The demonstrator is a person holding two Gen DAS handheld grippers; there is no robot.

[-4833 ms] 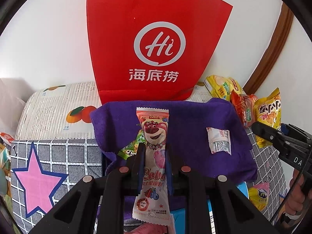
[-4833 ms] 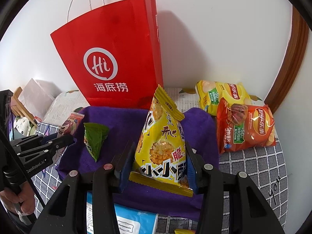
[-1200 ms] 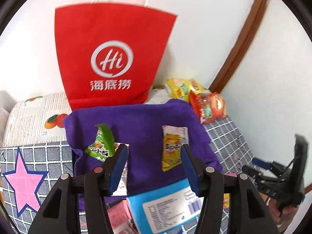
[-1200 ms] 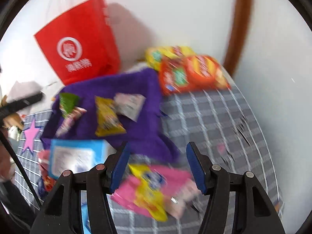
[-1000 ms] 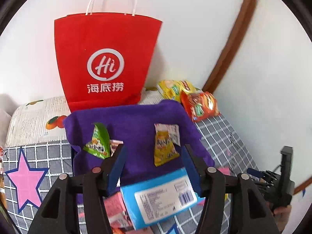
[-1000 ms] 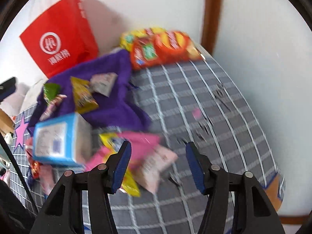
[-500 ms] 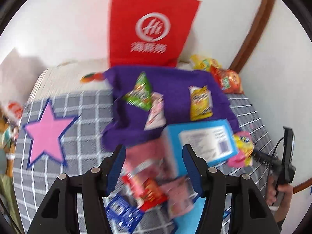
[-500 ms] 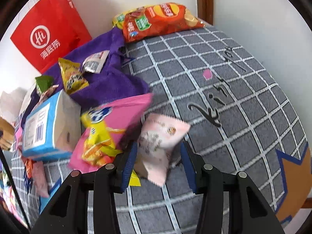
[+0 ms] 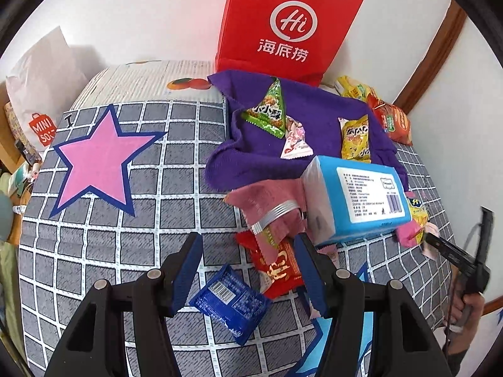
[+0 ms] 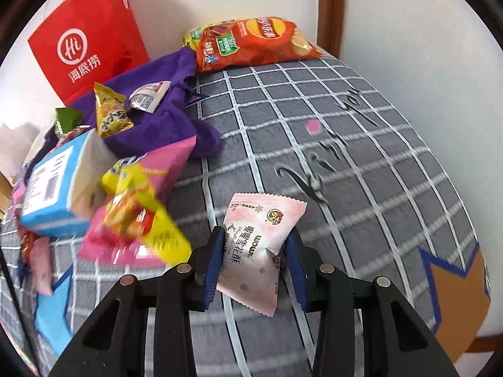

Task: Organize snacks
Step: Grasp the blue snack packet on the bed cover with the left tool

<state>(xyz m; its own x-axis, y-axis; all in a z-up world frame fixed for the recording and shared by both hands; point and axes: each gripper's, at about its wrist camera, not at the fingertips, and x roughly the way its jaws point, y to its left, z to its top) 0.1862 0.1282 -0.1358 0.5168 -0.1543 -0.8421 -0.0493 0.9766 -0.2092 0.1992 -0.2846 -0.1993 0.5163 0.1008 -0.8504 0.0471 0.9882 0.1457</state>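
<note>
My right gripper (image 10: 254,245) is shut on a pale pink snack packet (image 10: 264,216), which is just above the grey checked cover (image 10: 361,188). Beside it on the left lies a pink-and-yellow bag (image 10: 141,188). My left gripper (image 9: 248,248) hangs open over loose packets. A blue packet (image 9: 228,301) lies below it, and a red packet (image 9: 279,267) lies by its right finger. Nothing is gripped. On the purple cloth (image 9: 314,116) lie a green triangular snack (image 9: 270,113), a pink-white packet (image 9: 295,144) and a yellow snack (image 9: 355,138).
A blue tissue box (image 9: 355,201) sits on a pink wrapper in front of the cloth. A red paper bag (image 9: 289,25) stands against the wall. Chip bags (image 10: 251,44) lie in the back corner. A hand (image 9: 468,308) holds the other gripper at the right.
The right gripper has come down over the pale pink packet and its jaws have closed on it. The left gripper has swung down from the purple cloth to the loose packets in front.
</note>
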